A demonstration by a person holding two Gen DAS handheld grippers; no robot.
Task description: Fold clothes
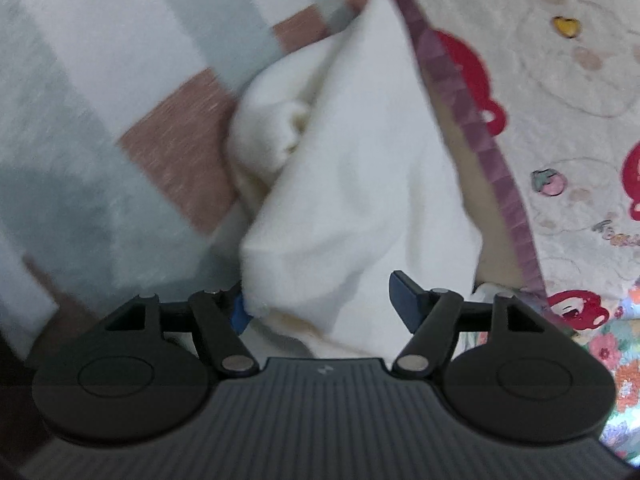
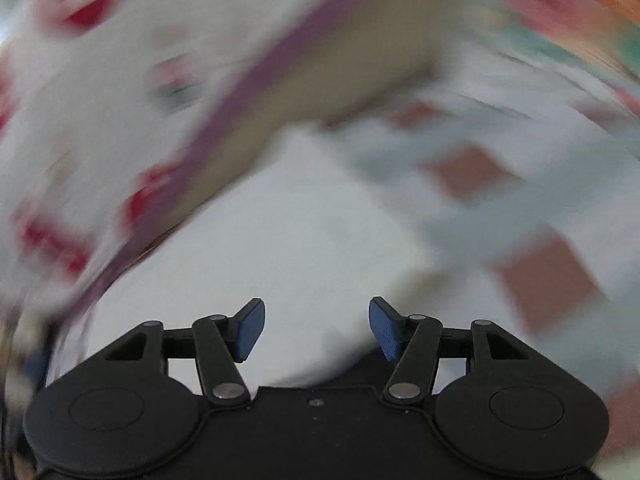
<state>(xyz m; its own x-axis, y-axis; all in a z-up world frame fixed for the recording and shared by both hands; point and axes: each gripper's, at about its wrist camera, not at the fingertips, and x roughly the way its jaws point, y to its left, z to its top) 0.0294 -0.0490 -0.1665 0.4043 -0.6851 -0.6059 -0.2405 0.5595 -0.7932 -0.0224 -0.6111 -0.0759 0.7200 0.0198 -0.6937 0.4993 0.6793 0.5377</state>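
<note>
A white fleecy garment (image 1: 352, 168) lies bunched on the bed in the left wrist view, narrowing to a point at the far end. Its near end runs down between the jaws of my left gripper (image 1: 322, 306). The jaws stand apart. The left blue pad (image 1: 239, 314) is at the cloth's hem, and the right pad (image 1: 406, 302) shows free beside the cloth. The right wrist view is heavily blurred. My right gripper (image 2: 318, 328) is open over the same white garment (image 2: 280, 240), with nothing pinched between its blue pads.
The garment rests on a checked sheet (image 1: 80, 80) of grey, white and brown squares. A cartoon-print quilt (image 1: 560, 80) with a purple border (image 1: 460, 120) lies along the right. Floral fabric (image 1: 616, 360) shows at the lower right.
</note>
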